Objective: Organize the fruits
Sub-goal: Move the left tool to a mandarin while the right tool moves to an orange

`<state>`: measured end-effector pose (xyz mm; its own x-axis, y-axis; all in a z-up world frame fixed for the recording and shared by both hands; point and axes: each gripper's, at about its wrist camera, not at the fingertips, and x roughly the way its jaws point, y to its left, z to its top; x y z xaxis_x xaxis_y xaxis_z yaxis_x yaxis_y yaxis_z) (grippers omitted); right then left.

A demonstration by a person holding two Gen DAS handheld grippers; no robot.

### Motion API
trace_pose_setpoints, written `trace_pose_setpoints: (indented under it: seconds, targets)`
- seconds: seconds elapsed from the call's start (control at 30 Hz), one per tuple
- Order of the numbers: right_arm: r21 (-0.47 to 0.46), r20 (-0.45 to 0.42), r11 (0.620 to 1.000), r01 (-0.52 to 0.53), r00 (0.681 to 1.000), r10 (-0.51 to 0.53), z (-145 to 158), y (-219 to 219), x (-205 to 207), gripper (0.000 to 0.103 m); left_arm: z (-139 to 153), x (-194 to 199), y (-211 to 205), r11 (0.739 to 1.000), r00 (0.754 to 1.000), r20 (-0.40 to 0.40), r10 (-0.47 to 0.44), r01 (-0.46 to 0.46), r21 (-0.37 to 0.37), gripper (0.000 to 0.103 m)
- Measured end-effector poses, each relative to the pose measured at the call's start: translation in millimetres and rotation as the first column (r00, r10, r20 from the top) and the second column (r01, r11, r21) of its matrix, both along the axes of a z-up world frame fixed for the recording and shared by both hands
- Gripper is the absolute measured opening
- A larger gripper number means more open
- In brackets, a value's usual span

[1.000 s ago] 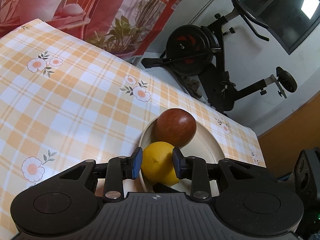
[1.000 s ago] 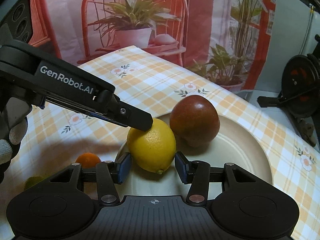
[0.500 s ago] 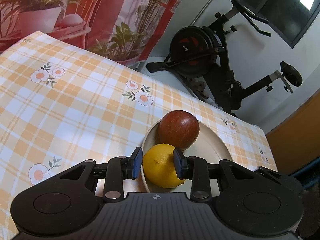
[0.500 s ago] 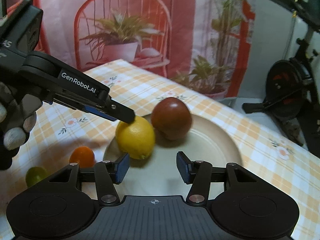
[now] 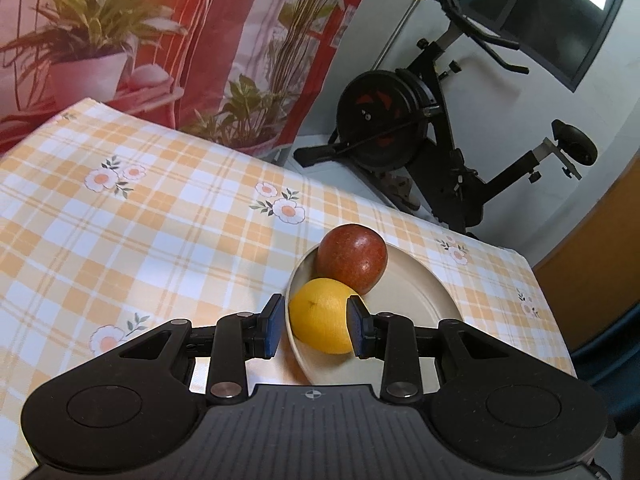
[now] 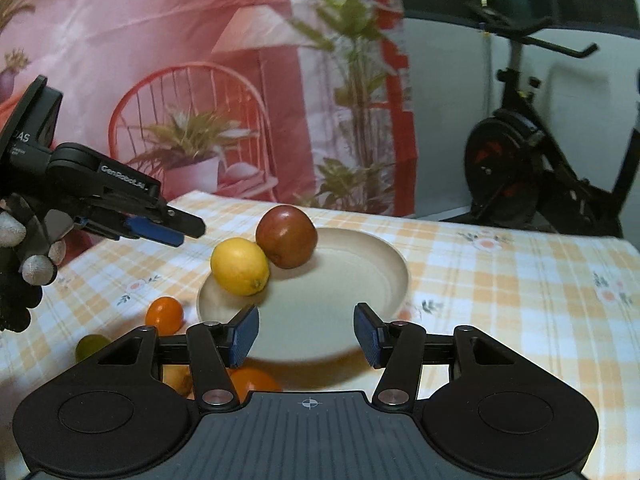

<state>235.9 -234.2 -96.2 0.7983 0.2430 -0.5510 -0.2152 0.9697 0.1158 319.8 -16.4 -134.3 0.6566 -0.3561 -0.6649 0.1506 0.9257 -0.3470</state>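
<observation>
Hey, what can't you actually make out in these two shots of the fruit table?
- Right wrist view: an orange fruit and a yellowish one sit mostly hidden behind the right tongs; their kind is unclear.
- Right wrist view: the green fruit is partly covered too.
- Left wrist view: the plate has its near rim hidden by the left tongs.

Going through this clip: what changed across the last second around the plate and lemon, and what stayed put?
The right gripper backed away from the lemon, its jaws now empty and wider apart. The left gripper, which touched the lemon a second ago, has lifted clear of it. Lemon and apple stayed together in the plate; the small orange fruit on the cloth did not move.
</observation>
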Motion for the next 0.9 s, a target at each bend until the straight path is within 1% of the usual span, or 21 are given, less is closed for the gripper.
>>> trace_pose_setpoints:
  seconds: [0.13,0.37,0.47,0.63,0.77,0.9]
  targets:
    - [0.049,0.016,0.998,0.026,1.000,-0.027,-9,-4,-19,0.049,7,-18,0,1.000,0.999,0.040,-0.002,0.001,0.029,0.036]
    - [0.089,0.019,0.995,0.038,0.999,-0.040,-20,-5,-25,0.049,13,-48,2,0.997,0.995,0.094,0.015,-0.022,0.073,0.036]
    - [0.076,0.023,0.997,0.033,0.999,-0.034,-22,-2,-27,0.049,14,-61,3,0.995,0.993,0.111,0.026,-0.036,0.094,0.036]
    - [0.056,0.018,0.998,0.019,1.000,-0.020,-23,4,-28,0.049,12,-75,7,0.993,0.992,0.114,0.051,-0.063,0.098,0.037]
    - [0.016,0.004,1.000,-0.018,1.000,0.018,-27,13,-29,0.049,11,-82,9,0.990,0.990,0.126,0.061,-0.076,0.121,0.037]
    - [-0.018,-0.002,0.999,-0.047,0.999,0.047,-27,23,-28,0.048,8,-86,11,0.988,0.989,0.125,0.074,-0.090,0.126,0.041]
